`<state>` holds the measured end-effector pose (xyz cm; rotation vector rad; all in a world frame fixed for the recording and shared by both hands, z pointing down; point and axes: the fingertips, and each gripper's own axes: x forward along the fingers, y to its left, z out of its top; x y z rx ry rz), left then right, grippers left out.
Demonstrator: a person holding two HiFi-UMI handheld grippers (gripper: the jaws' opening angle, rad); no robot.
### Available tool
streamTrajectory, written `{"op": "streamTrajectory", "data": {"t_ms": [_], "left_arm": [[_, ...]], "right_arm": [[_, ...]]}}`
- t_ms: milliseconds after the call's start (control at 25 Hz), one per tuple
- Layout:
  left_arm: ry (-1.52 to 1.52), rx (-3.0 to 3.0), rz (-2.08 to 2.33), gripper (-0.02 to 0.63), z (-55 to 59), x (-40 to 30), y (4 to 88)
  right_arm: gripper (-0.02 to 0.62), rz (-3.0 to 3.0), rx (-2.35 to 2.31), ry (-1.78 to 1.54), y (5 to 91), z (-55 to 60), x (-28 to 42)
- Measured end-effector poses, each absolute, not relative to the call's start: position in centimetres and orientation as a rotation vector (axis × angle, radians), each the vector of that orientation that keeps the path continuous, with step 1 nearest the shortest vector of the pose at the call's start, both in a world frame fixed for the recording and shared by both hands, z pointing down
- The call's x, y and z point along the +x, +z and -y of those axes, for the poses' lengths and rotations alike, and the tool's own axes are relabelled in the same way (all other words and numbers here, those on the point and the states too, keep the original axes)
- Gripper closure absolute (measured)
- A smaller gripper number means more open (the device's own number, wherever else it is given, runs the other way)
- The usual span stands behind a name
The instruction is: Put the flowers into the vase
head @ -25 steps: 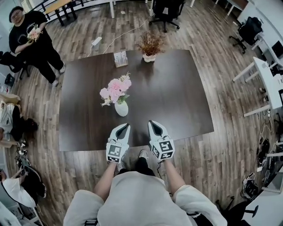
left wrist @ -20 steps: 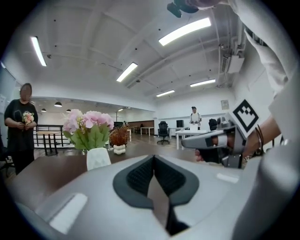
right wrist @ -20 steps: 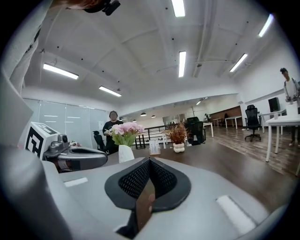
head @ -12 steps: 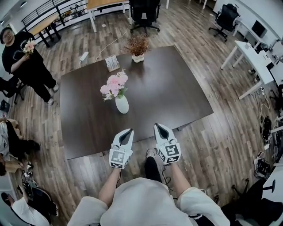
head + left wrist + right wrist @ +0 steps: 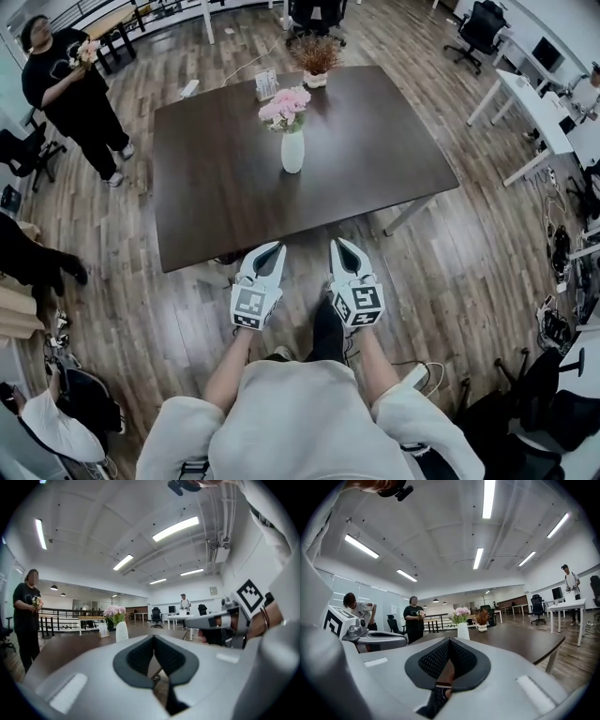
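Head view: flowers (image 5: 285, 104) in vase (image 5: 292, 153) on table (image 5: 375, 159), job prob done; so L gripper (image 5: 271, 249), R gripper (image 5: 339, 246) off near edge, jaws pressed together, empty.

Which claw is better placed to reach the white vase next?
Right, marginally: the vase stands almost straight ahead of the right claw; it sits off-line for the left claw. Both are shut, empty.

- Your head camera looks steeply down from above you, a little away from the table (image 5: 375, 169).
- Your two gripper views face level across it, and all three views share the vase (image 5: 292, 150).
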<state>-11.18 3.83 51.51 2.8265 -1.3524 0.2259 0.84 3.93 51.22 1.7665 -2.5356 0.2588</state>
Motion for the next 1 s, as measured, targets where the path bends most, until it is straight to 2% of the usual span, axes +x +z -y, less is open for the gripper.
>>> {"op": "streamTrajectory", "data": {"t_ms": [360, 1000], "left_arm": [[0.208, 2.816, 1.323, 0.597, -10.0, -13.9, 50.0], [0.197, 2.805, 1.309, 0.595, -16.2, -10.6, 47.0]], "right_arm": [[0.6, 2.498, 1.788, 0.266, 50.0, -11.2, -2.0], [0.6, 2.481, 1.782, 0.228, 46.0, -17.6, 0.8]]}}
